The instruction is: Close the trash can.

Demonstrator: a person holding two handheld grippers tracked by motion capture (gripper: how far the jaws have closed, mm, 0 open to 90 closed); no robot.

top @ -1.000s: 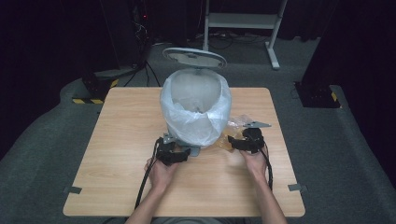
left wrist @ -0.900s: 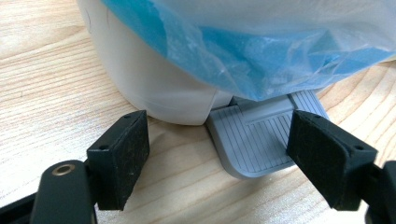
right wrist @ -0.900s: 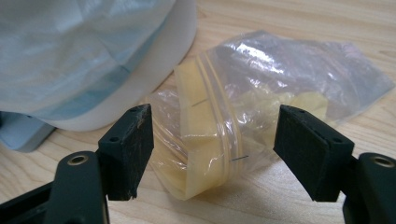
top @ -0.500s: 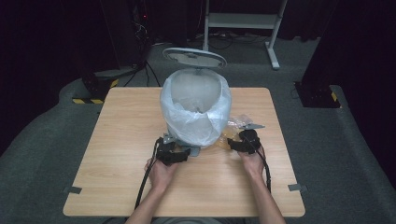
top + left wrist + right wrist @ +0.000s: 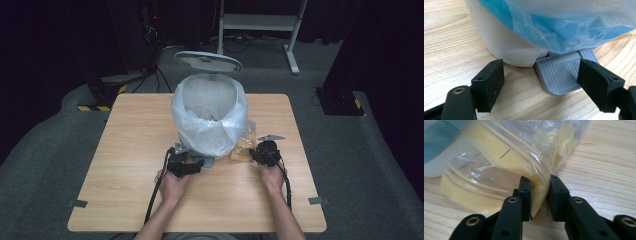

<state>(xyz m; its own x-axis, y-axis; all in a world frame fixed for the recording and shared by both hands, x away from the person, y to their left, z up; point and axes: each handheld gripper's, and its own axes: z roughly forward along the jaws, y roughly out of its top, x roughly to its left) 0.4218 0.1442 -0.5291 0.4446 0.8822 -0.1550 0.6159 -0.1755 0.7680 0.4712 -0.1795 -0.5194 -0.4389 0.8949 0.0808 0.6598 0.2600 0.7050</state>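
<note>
A white pedal bin (image 5: 209,120) lined with a pale blue plastic bag stands mid-table, its lid (image 5: 207,61) raised. My left gripper (image 5: 192,165) sits at the bin's foot. Its jaws stand open (image 5: 541,67) on either side of the grey ribbed pedal (image 5: 560,72), and the right pad overlaps the pedal's edge. A clear zip bag (image 5: 243,145) with yellow contents lies against the bin's right side. My right gripper (image 5: 255,154) has just been closing and now pinches a corner of that zip bag (image 5: 499,167) between its pads (image 5: 539,181).
The wooden table (image 5: 125,150) is bare wood to the left of the bin and in front of the hands. Both forearms come in from the near edge. Black cables trail from the grippers. Beyond the table are a dark floor and a white desk frame (image 5: 260,22).
My right gripper has sunk slightly and its jaws have closed onto the zip bag's corner. My left gripper and the bin have stayed put.
</note>
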